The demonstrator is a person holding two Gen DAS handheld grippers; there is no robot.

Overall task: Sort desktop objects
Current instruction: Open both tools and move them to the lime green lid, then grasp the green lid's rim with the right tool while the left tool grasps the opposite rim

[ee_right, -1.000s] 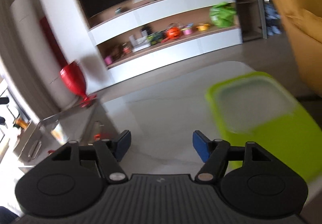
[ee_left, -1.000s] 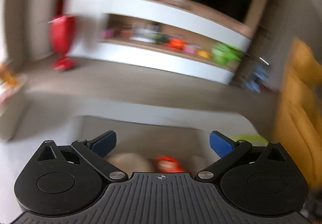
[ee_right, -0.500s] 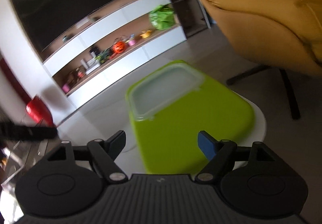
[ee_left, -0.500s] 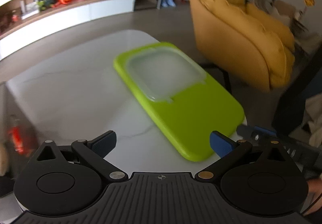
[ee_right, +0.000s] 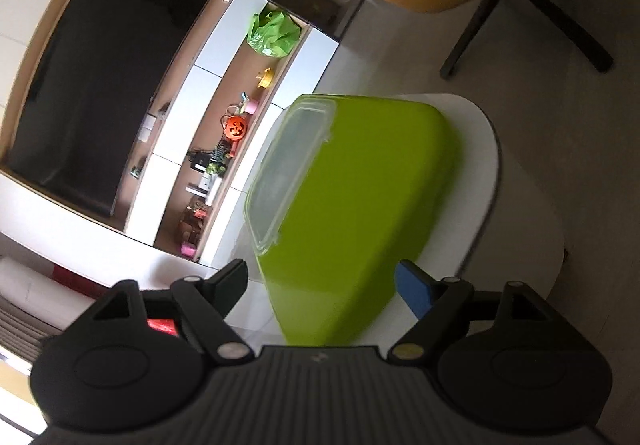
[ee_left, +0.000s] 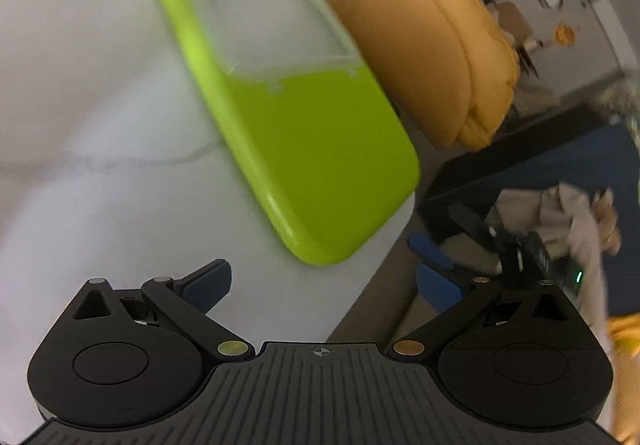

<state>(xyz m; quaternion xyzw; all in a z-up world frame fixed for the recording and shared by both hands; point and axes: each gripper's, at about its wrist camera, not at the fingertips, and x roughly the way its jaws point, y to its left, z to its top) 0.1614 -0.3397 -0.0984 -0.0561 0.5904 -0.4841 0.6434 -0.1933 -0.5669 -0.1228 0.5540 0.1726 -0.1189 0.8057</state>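
Note:
A lime green tray lies on the white table near its right edge, with a clear plastic lid on its far half. My left gripper is open and empty, above the table's near edge just short of the tray. My right gripper is open and empty, tilted, hovering at the tray's near end; the lid shows at the tray's left side. The right gripper also shows in the left wrist view, off the table's edge.
A yellow armchair stands beyond the table's right edge. A TV unit with a shelf of small items is across the room. A red object shows behind my right gripper's left finger.
Both grippers swung from the room toward the table's right end and lower over the green tray. The right gripper rolled sideways. Both stayed open and empty.

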